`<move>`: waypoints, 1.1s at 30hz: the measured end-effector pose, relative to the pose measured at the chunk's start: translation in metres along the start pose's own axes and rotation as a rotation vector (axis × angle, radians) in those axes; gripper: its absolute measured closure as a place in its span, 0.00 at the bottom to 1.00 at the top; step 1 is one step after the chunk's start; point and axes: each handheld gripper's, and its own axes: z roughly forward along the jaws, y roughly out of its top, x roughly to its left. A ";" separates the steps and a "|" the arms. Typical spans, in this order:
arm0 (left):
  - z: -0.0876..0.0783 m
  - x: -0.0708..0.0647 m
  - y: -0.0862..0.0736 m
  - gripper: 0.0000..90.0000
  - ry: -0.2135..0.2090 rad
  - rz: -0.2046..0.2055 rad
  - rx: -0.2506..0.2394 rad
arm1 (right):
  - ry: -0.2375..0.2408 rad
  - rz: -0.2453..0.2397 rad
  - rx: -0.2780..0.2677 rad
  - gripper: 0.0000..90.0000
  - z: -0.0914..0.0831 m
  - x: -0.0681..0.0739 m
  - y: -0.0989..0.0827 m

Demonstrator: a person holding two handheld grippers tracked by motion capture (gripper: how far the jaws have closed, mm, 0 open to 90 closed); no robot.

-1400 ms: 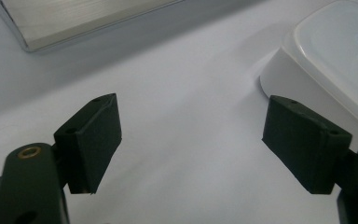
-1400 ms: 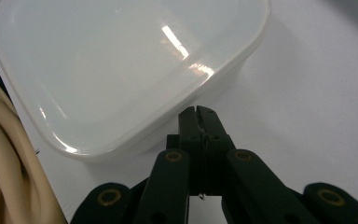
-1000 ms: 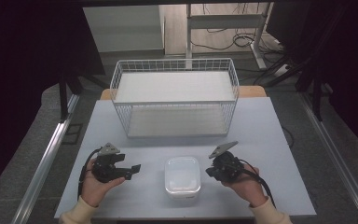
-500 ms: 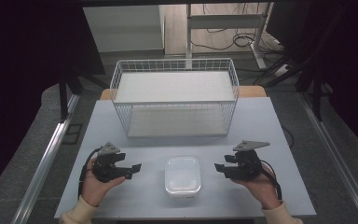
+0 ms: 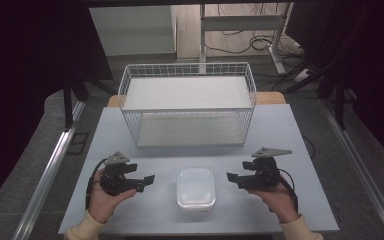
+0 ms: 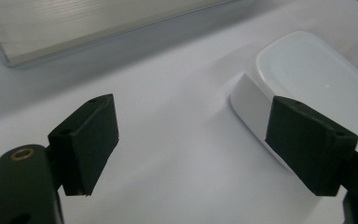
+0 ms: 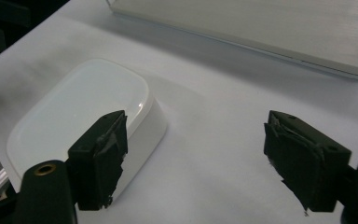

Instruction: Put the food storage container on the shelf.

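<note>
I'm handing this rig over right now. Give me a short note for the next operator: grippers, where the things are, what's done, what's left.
Left gripper: open, holding nothing, left of the white lidded container, jaws pointing toward it.
Right gripper: open, nothing between the jaws; they have just been opening. It sits right of the container, clear of it.
Container: on the table between the two grippers, near the front edge, lid on.
Wire basket: at the back of the table, nothing inside.
Done: nothing visible in the basket so far.
Left: probably grasp the container and move it, perhaps to the basket.
</note>
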 end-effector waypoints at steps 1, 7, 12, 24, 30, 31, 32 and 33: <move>0.000 0.000 0.000 0.18 0.000 0.000 0.000 | 0.000 0.000 0.000 0.22 0.000 0.000 0.000; 0.004 -0.006 0.002 0.18 -0.029 -0.010 0.013 | 0.013 0.001 -0.004 0.21 0.003 0.003 0.000; 0.001 -0.010 0.010 0.19 -0.053 -0.047 0.005 | 0.043 0.008 -0.019 0.21 0.009 0.008 0.003; 0.007 -0.013 0.018 0.21 -0.152 -0.133 0.012 | 0.083 0.048 0.020 0.28 0.025 0.012 0.002; 0.018 -0.020 0.017 0.27 -0.193 -0.142 0.039 | 0.118 0.079 0.033 0.32 0.034 0.021 -0.001; 0.021 -0.020 0.017 0.27 -0.199 -0.146 0.047 | 0.118 0.079 0.033 0.32 0.034 0.021 -0.001; 0.025 -0.022 0.016 0.29 -0.207 -0.158 0.049 | 0.127 0.087 0.034 0.32 0.036 0.022 -0.002; 0.026 -0.022 0.016 0.30 -0.210 -0.155 0.050 | 0.130 0.092 0.034 0.33 0.037 0.023 -0.002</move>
